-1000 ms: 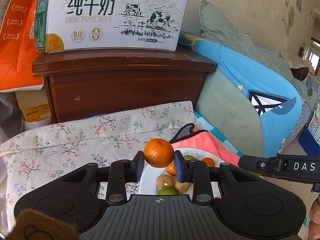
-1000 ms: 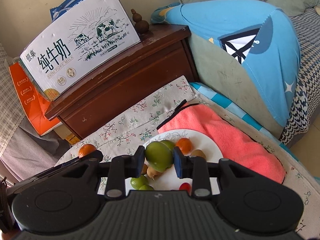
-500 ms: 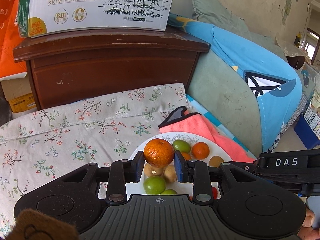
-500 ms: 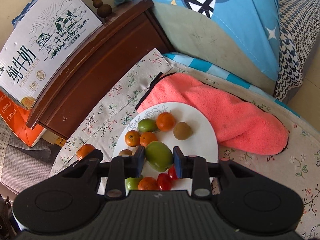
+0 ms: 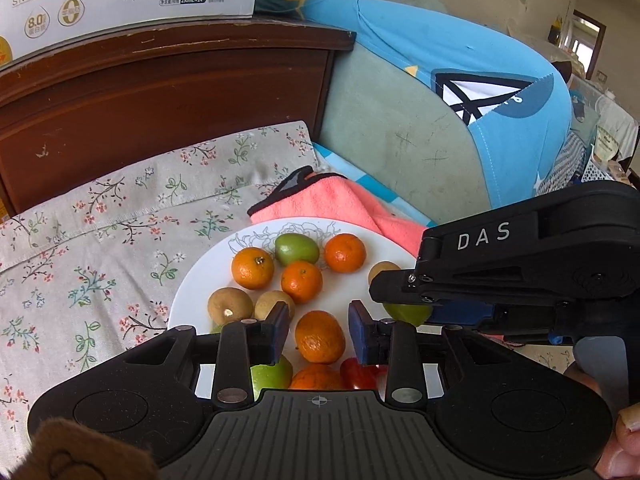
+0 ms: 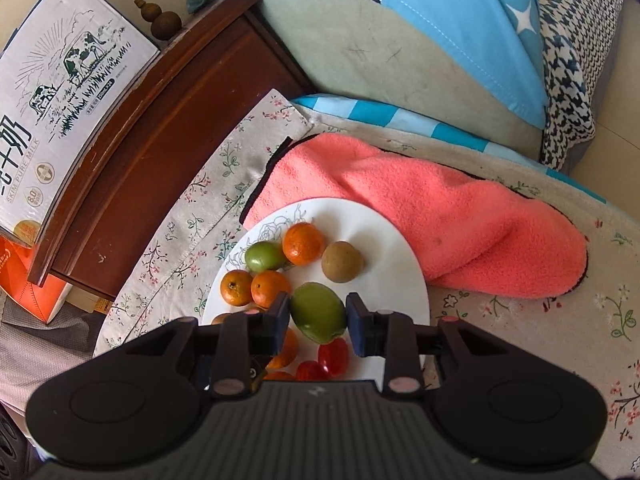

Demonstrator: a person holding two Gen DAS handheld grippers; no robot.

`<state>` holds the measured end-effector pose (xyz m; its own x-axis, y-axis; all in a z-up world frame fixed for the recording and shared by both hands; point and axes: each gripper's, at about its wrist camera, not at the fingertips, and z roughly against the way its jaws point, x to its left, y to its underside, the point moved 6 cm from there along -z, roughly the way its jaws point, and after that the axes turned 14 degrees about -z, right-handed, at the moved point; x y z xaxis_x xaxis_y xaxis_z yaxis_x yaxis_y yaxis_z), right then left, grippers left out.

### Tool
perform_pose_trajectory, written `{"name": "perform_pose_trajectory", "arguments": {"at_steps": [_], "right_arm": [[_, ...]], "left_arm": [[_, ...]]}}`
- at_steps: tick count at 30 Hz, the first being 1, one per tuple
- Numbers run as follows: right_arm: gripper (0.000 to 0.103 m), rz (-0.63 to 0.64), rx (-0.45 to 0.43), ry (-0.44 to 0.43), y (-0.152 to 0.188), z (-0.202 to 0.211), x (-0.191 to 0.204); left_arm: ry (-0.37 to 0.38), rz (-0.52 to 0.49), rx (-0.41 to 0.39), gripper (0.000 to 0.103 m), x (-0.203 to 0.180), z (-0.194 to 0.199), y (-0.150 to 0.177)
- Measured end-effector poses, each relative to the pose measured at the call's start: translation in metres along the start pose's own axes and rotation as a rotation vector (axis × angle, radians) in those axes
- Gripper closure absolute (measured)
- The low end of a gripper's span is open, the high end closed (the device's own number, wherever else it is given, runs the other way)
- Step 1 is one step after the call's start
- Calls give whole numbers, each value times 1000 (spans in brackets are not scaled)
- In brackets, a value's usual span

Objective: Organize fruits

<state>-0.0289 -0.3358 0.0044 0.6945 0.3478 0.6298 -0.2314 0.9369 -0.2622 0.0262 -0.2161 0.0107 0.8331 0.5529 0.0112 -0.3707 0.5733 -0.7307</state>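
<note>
A white plate (image 5: pixel 204 276) (image 6: pixel 384 240) on a floral cloth holds several oranges, green fruits, brown fruits and red tomatoes. My left gripper (image 5: pixel 319 326) is open low over the plate's near side, and an orange (image 5: pixel 320 337) lies free between its jaws with gaps on both sides. My right gripper (image 6: pixel 318 316) is open just over the plate with a green fruit (image 6: pixel 319 312) between its jaws, and small gaps show beside the fruit. The right gripper's body (image 5: pixel 520 272) shows at the right of the left wrist view, over the plate's right rim.
A pink towel (image 6: pixel 420 208) lies against the plate's far right rim. A dark wooden cabinet (image 5: pixel 160 92) with a milk carton box (image 6: pixel 60 92) stands behind the cloth. A blue and grey cushion (image 5: pixel 440 100) rises at the right.
Both grippers came down to the plate and opened. The orange left my left gripper's grip and the green fruit left my right gripper's grip.
</note>
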Motion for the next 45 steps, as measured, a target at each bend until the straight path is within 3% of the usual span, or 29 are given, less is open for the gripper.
{"name": "perform_pose_trajectory", "arguments": {"at_steps": [1,3,7,9,11,16,20,24,37,45], "right_arm": [[71,-8,-4,-3,-1,0,0],[70,-13,-8,-7,-3,0,1],[70,4,-18,-33,-3,5,7],[70,20,-26,-39,-3,8,11],[69,35,-34,-46,-3,12,14],[55,82,-81,-35,-3,30,21],[53,126,-126,-4,-2,45,20],[42,136,-147,21,5,60,14],[31,214,-183,105,36,95,-2],[26,300,-210,166,53,108,-5]], "left_arm": [[-2,1,-3,69,0,2,-1],[-19,1,-14,51,2,6,-3],[-50,-9,-29,39,4,15,-8],[-61,-9,-21,27,6,18,-9],[-93,-4,-2,24,8,20,-10],[-130,5,53,19,13,29,-7],[-140,21,85,17,16,39,-1],[-157,17,99,13,16,51,2],[-192,45,172,12,12,69,30],[-212,31,176,12,5,81,39]]}}
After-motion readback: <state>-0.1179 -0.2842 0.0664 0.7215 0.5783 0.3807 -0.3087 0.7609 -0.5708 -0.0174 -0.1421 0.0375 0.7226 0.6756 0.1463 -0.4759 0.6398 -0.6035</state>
